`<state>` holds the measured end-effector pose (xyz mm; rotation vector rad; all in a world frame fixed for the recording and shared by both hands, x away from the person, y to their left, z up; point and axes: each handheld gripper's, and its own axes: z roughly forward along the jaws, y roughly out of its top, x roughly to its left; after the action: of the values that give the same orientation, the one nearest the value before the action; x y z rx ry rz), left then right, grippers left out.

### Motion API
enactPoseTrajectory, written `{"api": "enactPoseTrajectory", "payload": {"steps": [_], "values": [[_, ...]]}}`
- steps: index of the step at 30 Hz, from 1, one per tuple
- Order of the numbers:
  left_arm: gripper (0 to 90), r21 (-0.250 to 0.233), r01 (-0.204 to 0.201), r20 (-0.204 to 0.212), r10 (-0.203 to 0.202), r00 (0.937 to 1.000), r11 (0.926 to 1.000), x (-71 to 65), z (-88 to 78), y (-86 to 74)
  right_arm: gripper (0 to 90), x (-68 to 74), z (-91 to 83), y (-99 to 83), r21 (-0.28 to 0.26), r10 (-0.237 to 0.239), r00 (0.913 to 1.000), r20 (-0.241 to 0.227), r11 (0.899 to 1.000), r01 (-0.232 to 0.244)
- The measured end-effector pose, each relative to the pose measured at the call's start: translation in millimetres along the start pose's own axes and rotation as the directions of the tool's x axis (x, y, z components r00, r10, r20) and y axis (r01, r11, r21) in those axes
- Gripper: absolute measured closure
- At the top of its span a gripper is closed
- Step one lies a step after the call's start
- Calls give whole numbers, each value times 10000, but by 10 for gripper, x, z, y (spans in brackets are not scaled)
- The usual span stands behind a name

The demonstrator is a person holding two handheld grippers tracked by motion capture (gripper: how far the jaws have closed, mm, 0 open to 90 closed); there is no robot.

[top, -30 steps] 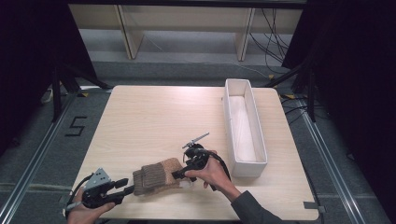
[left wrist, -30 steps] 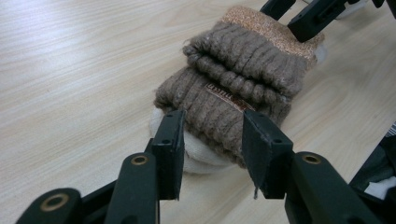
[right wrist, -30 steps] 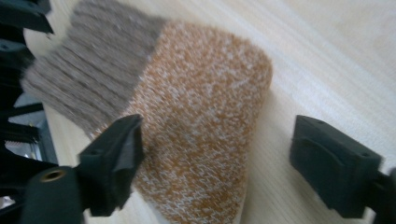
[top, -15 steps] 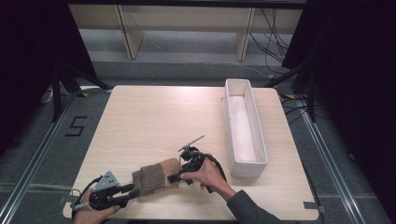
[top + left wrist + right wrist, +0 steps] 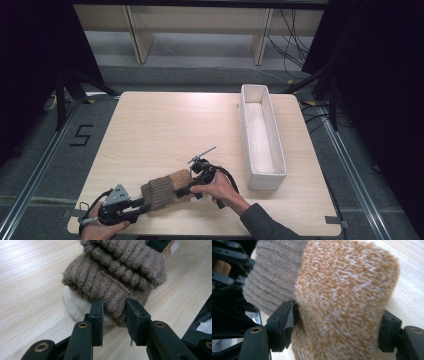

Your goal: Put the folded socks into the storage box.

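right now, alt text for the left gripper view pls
A rolled grey-brown ribbed knit sock with a small tan label lies on a pale wooden table, and the left gripper has its two black jaws pinching the sock's near edge. A cream patch shows beneath the roll.

The high view looks from above, forward and down, and takes in the whole table point(image 5: 165, 130) with the floor around it, from far off. The left gripper view sits low and very close, just above the table, looking along its two black jaws at the brown knitted sock point(image 5: 117, 277) in the upper middle of the frame. The right gripper view is even closer and faces the other end of the sock. All three views share this sock, which lies low in the high view.
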<state>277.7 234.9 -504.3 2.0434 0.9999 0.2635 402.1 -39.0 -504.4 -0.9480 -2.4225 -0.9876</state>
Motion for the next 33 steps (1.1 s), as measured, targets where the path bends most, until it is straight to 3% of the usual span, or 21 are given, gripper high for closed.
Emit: {"api": "enactPoseTrajectory", "payload": {"steps": [9,12,16,20,22,23,24,25,27,29,33], "values": [[689,223,-269,-66,271,9996,9994,8,-7,11,362,-1,46,26,27,136,9993,-354,9999,-135],[693,178,-279,-48,280,9996,9995,0,-4,7,395,-14,63,27,-56,-56,9990,-436,10000,53],[695,129,-316,-23,317,9995,9994,0,5,9,515,-22,44,17,-192,83,9979,-642,9998,-95],[694,48,-204,-47,204,9998,9998,-7,4,6,554,46,21,29,-238,-636,9976,-270,9977,630],[693,74,-354,-112,355,9993,9993,-8,-16,8,565,82,-9,33,-164,-675,9975,-187,9976,672],[690,-28,-364,-73,364,9993,9993,-7,-15,7,568,87,-26,45,-176,-913,9957,-143,9957,910],[685,-289,-104,-62,103,9999,9995,-18,-10,9,571,94,-48,59,-179,-1066,9942,-116,9942,1064],[676,-205,-304,-168,301,9994,9993,0,-33,17,574,109,-77,73,-202,-1025,9947,-92,9945,1023],[655,-533,-89,-149,81,9999,9985,-9,-49,19,578,102,-139,111,-304,-1177,9930,-83,9926,1174],[620,-1122,190,103,-179,9998,9935,-9,-103,36,584,124,-257,160,-391,-1128,9936,-63,9929,1125],[608,-1534,406,123,-392,9992,9873,25,-153,38,589,184,-403,229,-539,-1440,9896,-17,9882,1437]]}}
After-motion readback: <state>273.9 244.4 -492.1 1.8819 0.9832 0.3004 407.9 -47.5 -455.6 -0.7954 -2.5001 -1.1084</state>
